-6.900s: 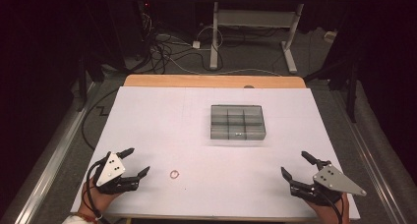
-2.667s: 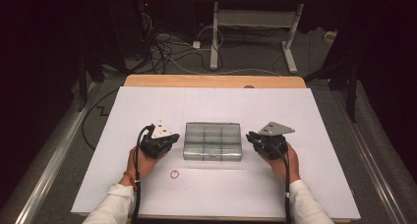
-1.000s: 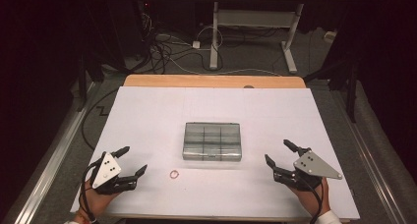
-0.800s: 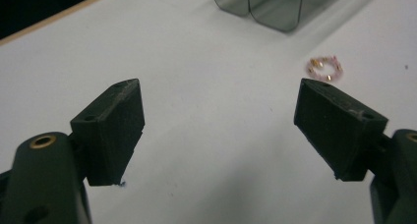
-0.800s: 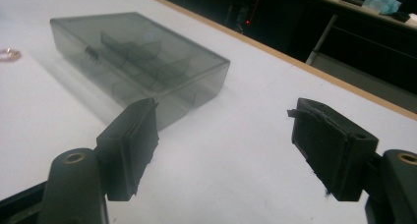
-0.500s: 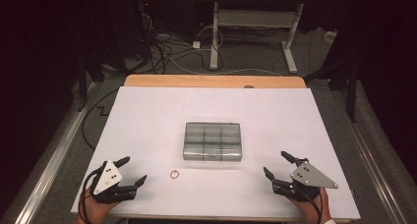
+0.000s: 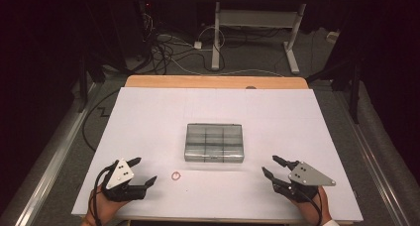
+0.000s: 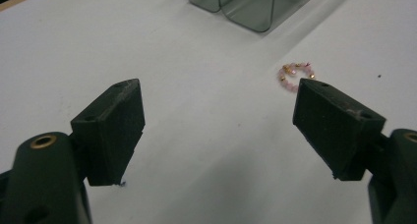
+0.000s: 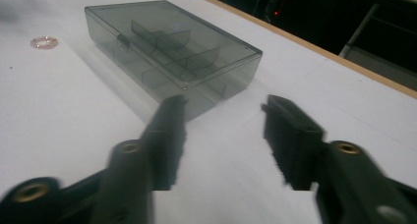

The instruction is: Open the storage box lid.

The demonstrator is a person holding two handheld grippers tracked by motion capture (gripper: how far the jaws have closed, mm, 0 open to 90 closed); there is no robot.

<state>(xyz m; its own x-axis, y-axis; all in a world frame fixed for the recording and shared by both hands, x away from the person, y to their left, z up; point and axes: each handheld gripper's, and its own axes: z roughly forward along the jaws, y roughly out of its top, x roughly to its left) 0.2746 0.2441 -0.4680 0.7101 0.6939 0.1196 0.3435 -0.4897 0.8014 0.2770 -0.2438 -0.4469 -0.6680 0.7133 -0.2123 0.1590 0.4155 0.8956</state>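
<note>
Near front table edge [image 7: 218, 219], both grippers — left [image 7: 140, 171], right [image 7: 273, 166] — jaws spread, empty; box [image 7: 214, 142] & bead ring [image 7: 175, 175] between, apart.

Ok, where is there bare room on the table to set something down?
Bare: the far stretch behind the compartment box, and both flanks of it. Near edge is tighter: the bead ring lies between the left claw and the box, with the right claw opposite.

bare white table [image 7: 148, 127] lies all round the closed grey box [image 7: 214, 142] and bead ring [image 7: 175, 175].
</note>
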